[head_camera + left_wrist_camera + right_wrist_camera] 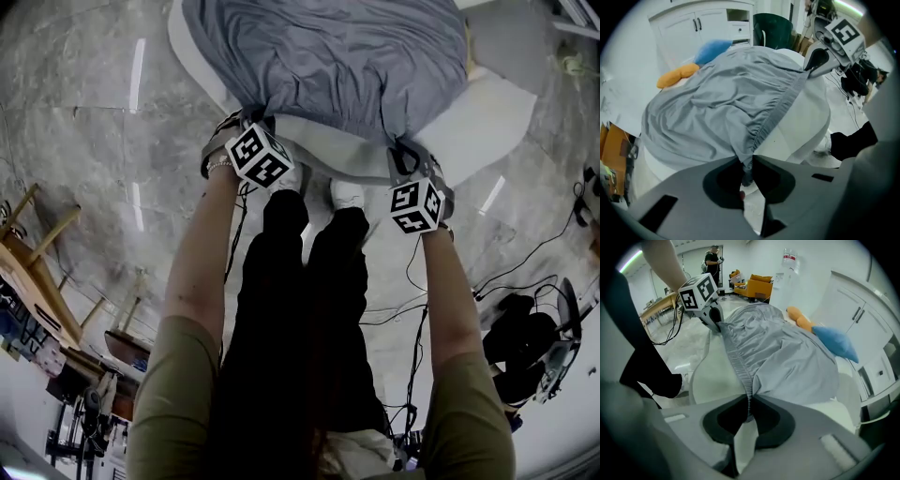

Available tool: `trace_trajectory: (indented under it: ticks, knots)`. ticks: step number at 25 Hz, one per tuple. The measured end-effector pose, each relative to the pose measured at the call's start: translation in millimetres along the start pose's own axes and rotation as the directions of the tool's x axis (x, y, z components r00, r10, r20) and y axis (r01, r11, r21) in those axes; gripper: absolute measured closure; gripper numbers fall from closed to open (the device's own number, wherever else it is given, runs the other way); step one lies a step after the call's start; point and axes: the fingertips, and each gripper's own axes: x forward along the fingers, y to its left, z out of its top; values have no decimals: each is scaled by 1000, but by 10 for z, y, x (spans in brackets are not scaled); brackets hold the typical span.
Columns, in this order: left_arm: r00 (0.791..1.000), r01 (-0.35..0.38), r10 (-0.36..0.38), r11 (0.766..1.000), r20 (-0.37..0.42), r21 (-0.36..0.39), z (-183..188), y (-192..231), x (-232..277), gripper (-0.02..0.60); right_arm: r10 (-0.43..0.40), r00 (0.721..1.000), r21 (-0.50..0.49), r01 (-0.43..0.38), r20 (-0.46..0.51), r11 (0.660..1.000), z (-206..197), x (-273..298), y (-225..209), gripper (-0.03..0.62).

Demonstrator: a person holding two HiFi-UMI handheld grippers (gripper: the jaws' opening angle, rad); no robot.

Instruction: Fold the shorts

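Grey shorts lie spread over a round white table, the elastic waistband along the near edge. My left gripper is at the waistband's left corner. In the left gripper view its jaws are shut on a pinch of the grey cloth. At the right corner my right gripper grips the waistband, with the cloth pinched between its closed jaws. Each gripper shows in the other's view: the right, the left.
A blue soft item and an orange one lie on the table's far side. White cabinets and a green bin stand behind. Cables trail over the floor at the right, and a wooden chair stands at the left.
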Motion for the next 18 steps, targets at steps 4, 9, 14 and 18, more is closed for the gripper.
trace_trajectory:
  ticks: [4,9,14,18]
  knots:
    - [1000,9,-9,999,18,34,-8,41,-347,535,46,999,-17,-46,-22,999,47,-243,20,561]
    - [998,-2,-1,999,61,49,177,271,-937,537,72,997,3,-72,3,997,394,-710,-220,565]
    - [986,-48,42,998,161,39,858,888,-1513,537,14,995,117,-25,99,993,973,-1145,-996,565]
    - [952,-174,146,981,270,86,1731,1728,-2076,537,-90,972,129,63,215,990,1689,-1513,-1972,565]
